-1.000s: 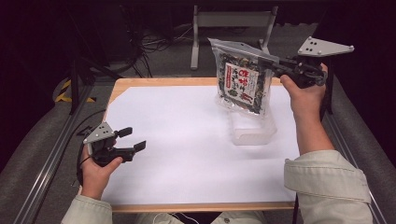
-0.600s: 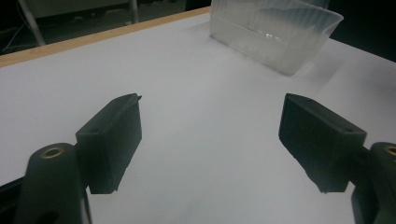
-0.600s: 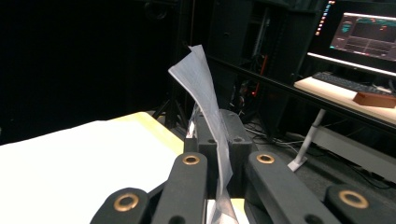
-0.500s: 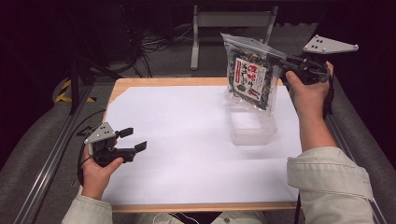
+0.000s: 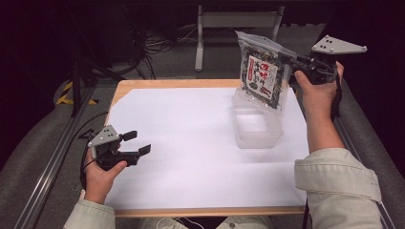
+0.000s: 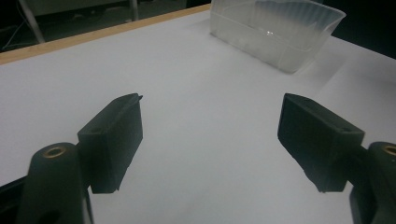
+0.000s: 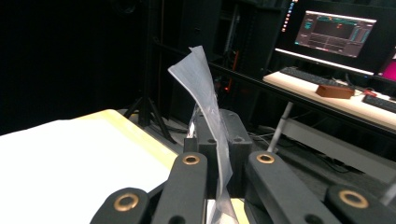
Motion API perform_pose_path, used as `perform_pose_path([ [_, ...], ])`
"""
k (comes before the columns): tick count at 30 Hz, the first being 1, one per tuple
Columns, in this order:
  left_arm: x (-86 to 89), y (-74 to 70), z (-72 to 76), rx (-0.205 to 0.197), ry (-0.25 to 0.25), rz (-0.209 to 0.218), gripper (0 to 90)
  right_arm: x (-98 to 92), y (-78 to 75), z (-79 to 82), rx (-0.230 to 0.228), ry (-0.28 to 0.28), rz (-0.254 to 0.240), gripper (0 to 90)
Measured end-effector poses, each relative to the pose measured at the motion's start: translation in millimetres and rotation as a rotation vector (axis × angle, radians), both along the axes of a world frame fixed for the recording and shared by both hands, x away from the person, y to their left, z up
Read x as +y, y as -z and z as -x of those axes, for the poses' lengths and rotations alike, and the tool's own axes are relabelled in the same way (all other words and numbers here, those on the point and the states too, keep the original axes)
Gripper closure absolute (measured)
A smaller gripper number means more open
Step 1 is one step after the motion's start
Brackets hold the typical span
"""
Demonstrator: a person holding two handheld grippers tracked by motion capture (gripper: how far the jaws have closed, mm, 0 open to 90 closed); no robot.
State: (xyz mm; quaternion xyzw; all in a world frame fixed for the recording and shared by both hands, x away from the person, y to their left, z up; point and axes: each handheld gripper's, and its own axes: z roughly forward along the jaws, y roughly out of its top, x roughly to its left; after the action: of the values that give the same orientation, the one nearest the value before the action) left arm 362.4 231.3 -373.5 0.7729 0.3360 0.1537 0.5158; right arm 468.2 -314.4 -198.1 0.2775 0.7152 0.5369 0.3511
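The right gripper (image 5: 292,61) pinches the snack bag (image 5: 261,76) by its edge, hanging above the clear container (image 5: 255,128). The left gripper (image 5: 138,142) stands wide open, holding nothing

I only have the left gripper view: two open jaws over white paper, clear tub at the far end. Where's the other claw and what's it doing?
Observer: The right claw is held up at the table's far right, shut on the edge of a clear snack bag with a red and white label.
Operator: Bag over the tub?
Observer: In the high view the bag hangs above the far end of the clear tub; whether it touches the rim, I cannot tell.
Operator: Tub empty?
Observer: From above it looks empty.
Operator: And my claw?
Observer: The left claw sits open at the near left, over the white paper, well apart from the tub.
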Motion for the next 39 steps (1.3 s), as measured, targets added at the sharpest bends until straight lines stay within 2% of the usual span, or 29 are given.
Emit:
perform_pose_path([
  [8, 0.0, 0.2, -0.5, -0.001, 0.003, -0.001, 24.9, -1.2, 5.6, -7.1, -0.005, 0.036, 0.003, 87.3],
  [16, 0.8, -0.1, 0.1, -0.001, 0.0, 0.0, 25.1, 0.8, 22.4, -6.7, 0.016, 0.006, 0.009, 87.2],
  [23, -1.7, 0.5, 0.0, 0.0, 0.002, 0.001, 24.7, -8.7, 38.0, -2.7, 0.034, -0.01, -0.021, 87.1],
  [28, -2.3, 0.4, -0.3, -0.001, 0.006, -0.009, 24.6, -10.6, 49.2, -0.7, 0.051, -0.007, -0.002, 87.0],
  [30, -2.2, 0.4, -0.3, 0.0, 0.006, -0.009, 24.7, -11.7, 53.0, -0.6, 0.057, -0.012, -0.01, 87.1],
  [34, -1.8, 0.7, -0.1, 0.002, 0.004, -0.004, 24.6, -12.9, 58.1, 0.3, 0.05, -0.018, -0.032, 87.0],
  [39, -1.7, 1.0, 0.5, 0.005, 0.0, 0.006, 24.6, -9.9, 63.2, 1.0, 0.054, -0.021, -0.022, 86.9],
])
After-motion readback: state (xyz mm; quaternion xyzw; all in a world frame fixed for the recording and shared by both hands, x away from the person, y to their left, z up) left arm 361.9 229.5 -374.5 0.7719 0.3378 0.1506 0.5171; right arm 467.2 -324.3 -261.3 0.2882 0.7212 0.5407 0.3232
